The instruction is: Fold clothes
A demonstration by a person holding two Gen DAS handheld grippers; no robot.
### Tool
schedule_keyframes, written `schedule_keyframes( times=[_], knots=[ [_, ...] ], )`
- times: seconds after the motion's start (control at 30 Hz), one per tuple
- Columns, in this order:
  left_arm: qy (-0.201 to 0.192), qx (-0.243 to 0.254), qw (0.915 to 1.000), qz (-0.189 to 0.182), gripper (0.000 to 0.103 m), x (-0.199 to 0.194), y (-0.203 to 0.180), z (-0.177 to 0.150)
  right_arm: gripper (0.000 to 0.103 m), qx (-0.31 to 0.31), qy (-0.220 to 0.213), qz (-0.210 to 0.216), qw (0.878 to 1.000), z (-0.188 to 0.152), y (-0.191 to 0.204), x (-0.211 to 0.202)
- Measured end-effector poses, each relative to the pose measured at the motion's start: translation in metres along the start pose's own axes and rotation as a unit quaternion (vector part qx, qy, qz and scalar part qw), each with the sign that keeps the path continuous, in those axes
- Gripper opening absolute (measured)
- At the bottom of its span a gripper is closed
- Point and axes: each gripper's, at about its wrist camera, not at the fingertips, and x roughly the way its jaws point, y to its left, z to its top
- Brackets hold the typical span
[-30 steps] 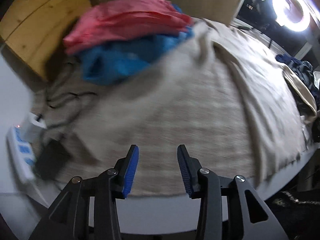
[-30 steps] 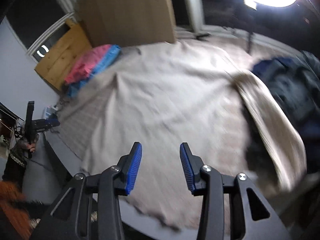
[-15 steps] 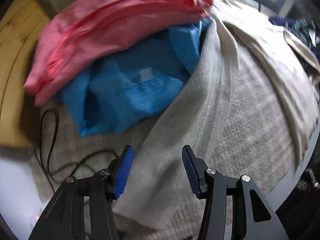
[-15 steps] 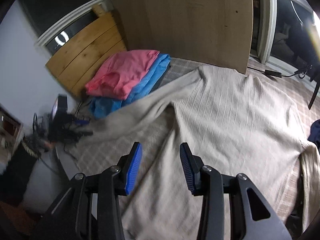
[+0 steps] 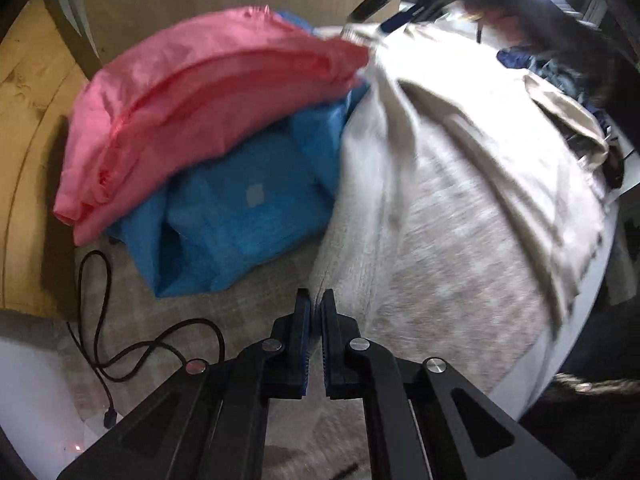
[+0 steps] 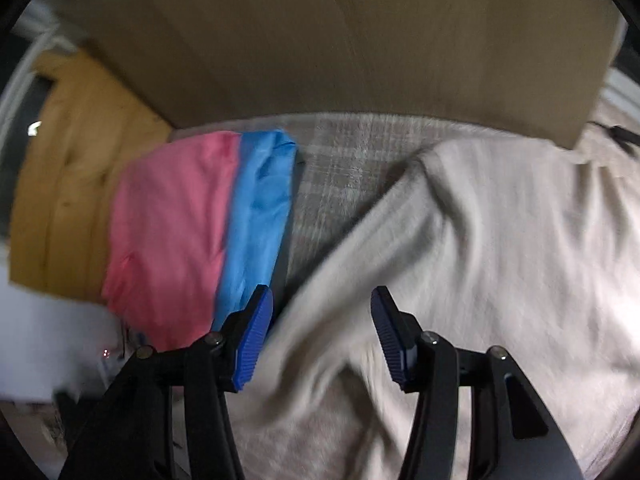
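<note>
A beige knit sweater (image 5: pixel 460 208) lies spread on the checked cloth, its sleeve (image 6: pixel 360 240) running down to the left. My left gripper (image 5: pixel 316 304) is shut, and the sleeve's edge looks pinched between its blue pads, close to the blue garment (image 5: pixel 240 220). My right gripper (image 6: pixel 322 300) hovers over the same sleeve further up. Its jaws are opening and the pads do not touch the cloth. In the left wrist view the right gripper (image 5: pixel 400 20) and a person's dark sleeve (image 5: pixel 552 32) show blurred at the top.
A folded pink garment (image 5: pixel 200 100) lies on the blue garment (image 6: pixel 260 216) at the left. Behind them stand wooden boards (image 6: pixel 320 40). A black cable (image 5: pixel 132 352) curls on the checked cloth (image 6: pixel 340 168). Dark clothes (image 5: pixel 560 72) lie at the far right.
My left gripper moved onto the sleeve's edge beside the blue garment and shut there. My right gripper swept left across the sweater, sank over the sleeve, and its jaws spread wider.
</note>
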Motion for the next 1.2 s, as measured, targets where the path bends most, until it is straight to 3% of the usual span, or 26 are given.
schedule_keyframes(
  times=[0.3, 0.37, 0.4, 0.43, 0.47, 0.5, 0.57, 0.63, 0.73, 0.87, 1.13, 1.2],
  knots=[
    [0.007, -0.003, 1.0000, 0.004, 0.004, 0.021, -0.007, -0.006, 0.051, -0.040, 0.100, -0.077, 0.991, 0.010, 0.024, 0.063],
    [0.008, -0.004, 0.9999, 0.007, 0.006, 0.025, -0.014, -0.005, 0.049, -0.064, 0.094, -0.090, 0.989, 0.006, 0.029, 0.064],
    [0.012, -0.007, 0.9999, 0.010, 0.011, 0.027, -0.010, -0.004, 0.044, -0.078, 0.091, -0.097, 0.988, 0.004, 0.031, 0.064],
    [0.019, -0.011, 0.9997, 0.013, 0.039, 0.029, -0.004, -0.004, 0.039, -0.088, 0.085, -0.103, 0.987, 0.002, 0.031, 0.063],
    [0.031, -0.013, 0.9992, 0.023, 0.062, 0.036, -0.003, -0.005, 0.027, -0.098, 0.078, -0.108, 0.986, 0.001, 0.031, 0.062],
    [0.040, -0.009, 0.9986, 0.033, 0.061, 0.043, -0.004, -0.006, 0.016, -0.095, 0.074, -0.101, 0.988, 0.001, 0.028, 0.060],
    [0.041, 0.007, 0.9985, 0.036, 0.032, 0.052, -0.009, -0.009, 0.005, -0.074, 0.071, -0.067, 0.992, 0.002, 0.018, 0.055],
    [0.036, 0.010, 0.9989, 0.027, 0.010, 0.051, -0.014, -0.009, 0.005, -0.068, 0.059, -0.041, 0.995, 0.002, 0.012, 0.043],
    [0.036, 0.008, 0.9985, 0.041, 0.009, 0.037, -0.025, -0.005, 0.005, -0.062, 0.038, -0.005, 0.997, 0.002, 0.005, 0.025],
    [-0.001, 0.003, 0.9988, 0.050, 0.009, -0.004, -0.062, 0.003, 0.004, -0.079, 0.023, 0.018, 0.996, -0.001, -0.004, -0.004],
    [-0.047, 0.049, 0.9965, 0.050, 0.009, -0.060, -0.202, 0.015, 0.004, -0.106, 0.011, 0.054, 0.993, -0.021, -0.059, -0.057],
    [-0.040, 0.042, 0.9980, 0.026, 0.011, -0.061, -0.236, 0.011, 0.005, -0.105, 0.014, 0.054, 0.993, -0.023, -0.082, -0.062]
  ],
)
